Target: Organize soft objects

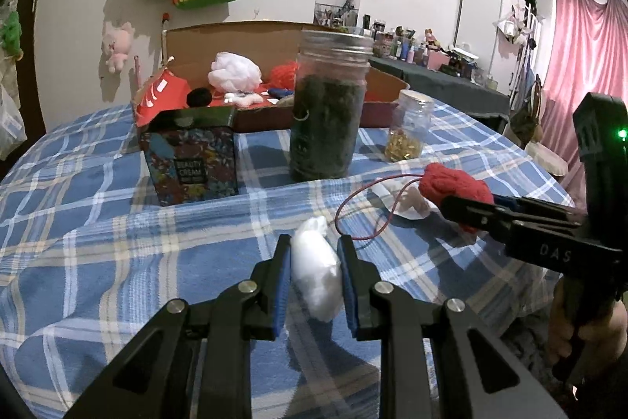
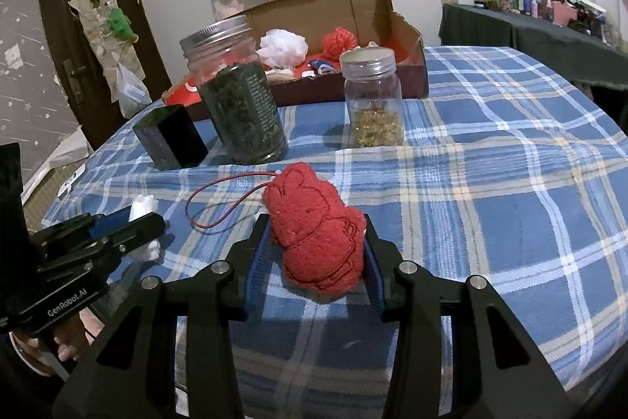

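My left gripper is shut on a soft white object just above the blue plaid cloth. My right gripper is shut on a red plush toy with a thin red cord loop. In the left wrist view the red plush toy sits in the right gripper at the right. In the right wrist view the left gripper shows at the left with the white object. An open cardboard box at the back holds a white puff, red yarn and other soft things.
A tall jar of dark leaves, a small jar of yellow bits and a dark printed tin stand between the grippers and the box. A pale soft piece lies behind the red toy. A cluttered shelf is at the back right.
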Available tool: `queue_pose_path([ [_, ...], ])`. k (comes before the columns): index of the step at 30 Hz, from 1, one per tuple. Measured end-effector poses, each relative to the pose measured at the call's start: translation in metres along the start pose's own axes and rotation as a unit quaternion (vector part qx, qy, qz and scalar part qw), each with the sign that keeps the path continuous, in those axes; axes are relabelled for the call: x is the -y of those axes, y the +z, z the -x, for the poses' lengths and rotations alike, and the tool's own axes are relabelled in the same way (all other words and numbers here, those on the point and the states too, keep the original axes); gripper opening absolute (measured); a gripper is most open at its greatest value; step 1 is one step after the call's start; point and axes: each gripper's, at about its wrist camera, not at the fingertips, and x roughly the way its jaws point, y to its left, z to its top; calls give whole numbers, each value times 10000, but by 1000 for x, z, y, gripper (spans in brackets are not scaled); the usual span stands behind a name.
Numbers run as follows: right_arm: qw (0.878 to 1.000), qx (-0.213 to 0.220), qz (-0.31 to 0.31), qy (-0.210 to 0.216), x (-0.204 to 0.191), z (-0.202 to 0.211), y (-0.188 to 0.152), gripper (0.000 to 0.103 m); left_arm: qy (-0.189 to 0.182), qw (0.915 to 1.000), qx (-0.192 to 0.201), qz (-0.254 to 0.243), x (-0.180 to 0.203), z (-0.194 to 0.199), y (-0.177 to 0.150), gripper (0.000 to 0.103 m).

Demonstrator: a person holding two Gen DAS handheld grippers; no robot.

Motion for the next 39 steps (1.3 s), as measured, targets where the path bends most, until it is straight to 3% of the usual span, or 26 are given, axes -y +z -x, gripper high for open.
queue_pose_path([
  [7,10000,-15,33,-33,5,4,2,41,80,9999,-11,63,-11,2,2,25],
  [23,9996,-159,-249,-13,37,10,14,41,654,9955,-87,676,-83,24,10,25],
  [39,9971,-459,-609,23,77,-1,44,41,671,9927,-498,868,-131,3,37,24],
])
